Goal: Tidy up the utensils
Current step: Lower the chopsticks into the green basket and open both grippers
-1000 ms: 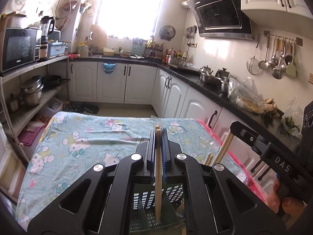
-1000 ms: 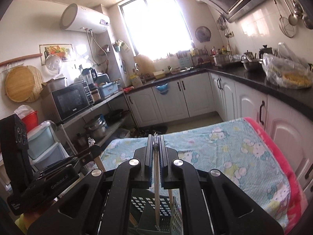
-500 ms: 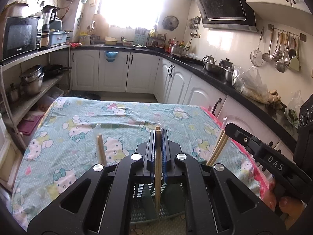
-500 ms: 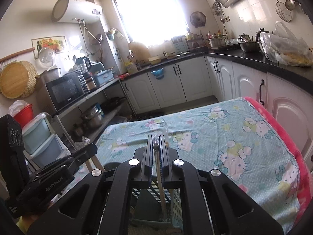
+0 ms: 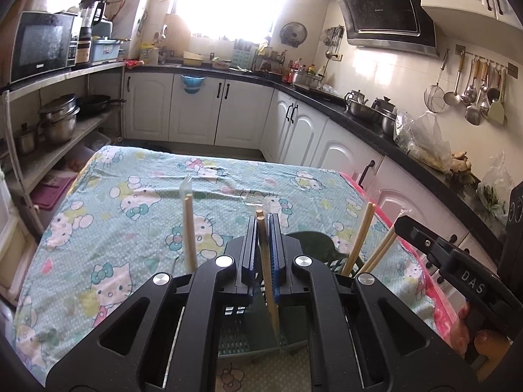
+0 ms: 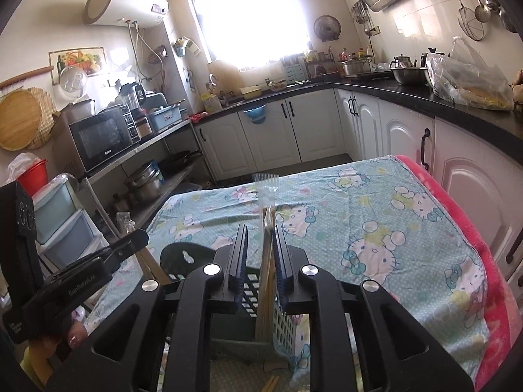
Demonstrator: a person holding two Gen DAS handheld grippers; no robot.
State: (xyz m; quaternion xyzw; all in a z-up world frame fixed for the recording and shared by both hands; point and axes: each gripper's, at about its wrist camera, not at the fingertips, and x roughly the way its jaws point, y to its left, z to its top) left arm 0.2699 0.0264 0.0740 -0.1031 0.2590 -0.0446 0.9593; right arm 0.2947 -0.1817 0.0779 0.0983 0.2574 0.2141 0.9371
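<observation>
Chopsticks: one wrapped pair (image 6: pixel 268 251) rests against the right gripper's (image 6: pixel 260 263) right pad.
Right jaws: now spread, a second ago pinching; pair released into the basket (image 6: pixel 284 320).
Left jaws: left gripper (image 5: pixel 261 254) pressed on another chopstick (image 5: pixel 266 268), upright over the basket, awaiting release.

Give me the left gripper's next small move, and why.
Probably open the left gripper: it is shut on a chopstick whose lower end already reaches into the green basket. The right gripper is already open, its wrapped chopsticks standing in the basket.
</observation>
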